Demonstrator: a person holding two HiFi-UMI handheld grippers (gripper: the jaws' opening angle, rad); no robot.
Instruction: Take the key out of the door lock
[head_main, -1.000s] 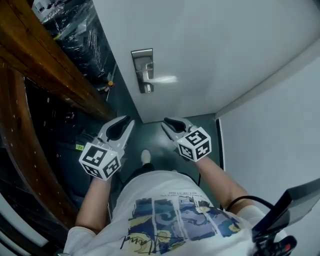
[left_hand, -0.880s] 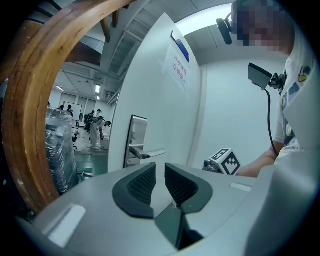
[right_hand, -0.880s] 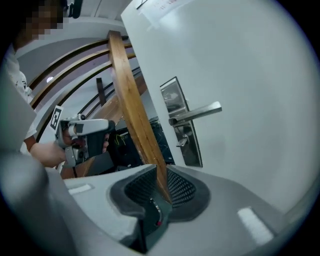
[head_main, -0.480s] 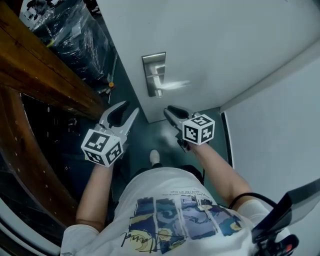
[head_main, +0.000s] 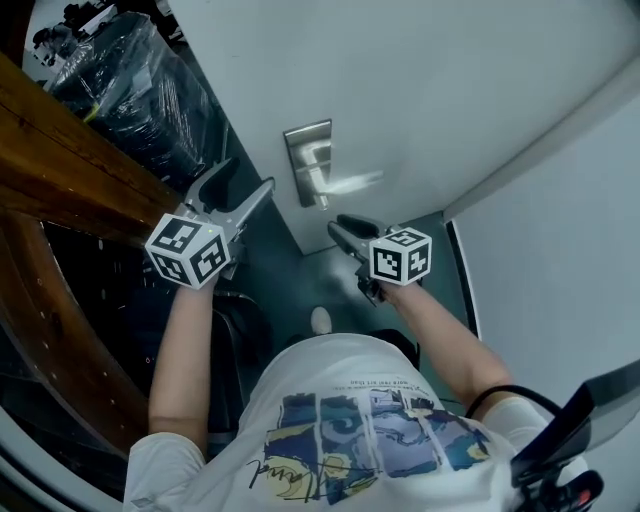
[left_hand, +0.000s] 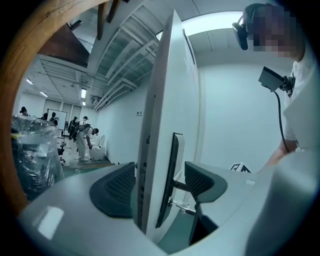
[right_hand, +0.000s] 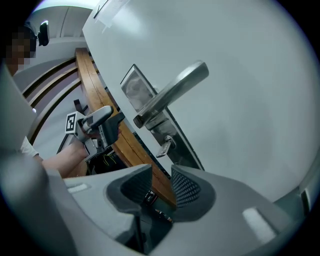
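Note:
A small silver key (right_hand: 164, 146) sticks out of the keyhole in the steel lock plate (right_hand: 146, 111), just under the lever handle (right_hand: 172, 92). My right gripper (right_hand: 161, 186) sits below the key and short of it, jaws opening, with nothing between them. In the head view it (head_main: 343, 231) hangs just under the handle (head_main: 345, 183). My left gripper (head_main: 245, 182) is at the door's free edge. Its jaws are opening and straddle the door edge (left_hand: 150, 165) without pressing on it; one pad (left_hand: 202, 181) is on the handle side. The key (left_hand: 181, 204) pokes out there.
The white door (head_main: 420, 90) stands ajar, with a white wall (head_main: 560, 260) to its right. A curved wooden frame (head_main: 60, 150) runs along the left, with plastic-wrapped goods (head_main: 130, 90) behind it. Several people (left_hand: 82, 140) stand in the hall beyond. My shoe (head_main: 321, 320) is on the green floor.
My left gripper rose from beside my body to the door's edge, and its jaws spread around it. My right gripper's jaws widened and moved up closer under the handle.

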